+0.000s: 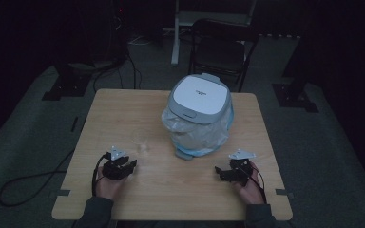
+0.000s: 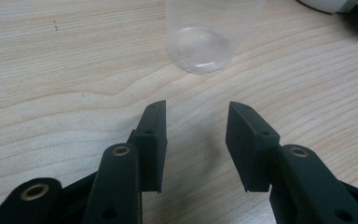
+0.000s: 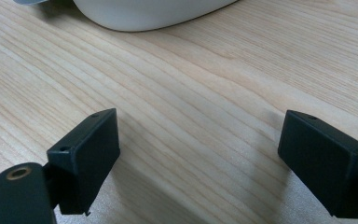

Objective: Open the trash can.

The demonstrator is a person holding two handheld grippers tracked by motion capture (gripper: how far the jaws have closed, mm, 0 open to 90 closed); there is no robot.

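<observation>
Left gripper view looks straight at a clear plastic cup (image 2: 209, 35) standing upright on the wooden table (image 2: 51, 84), just ahead of the spread jaws of the left gripper (image 2: 196, 122) — nothing between them yet. The step in hand looks like the reach for that cup. To do it well, slide forward low and level so the jaws pass either side of the wall, then close softly; thin plastic will likely buckle under a hard squeeze. The cup is see-through, with a round ridged base, and appears empty. From the high view it sits left of the bagged white bin (image 1: 199, 114). The right gripper (image 1: 224, 172) rests near the table's front edge — jaws wide, holding nothing.
</observation>
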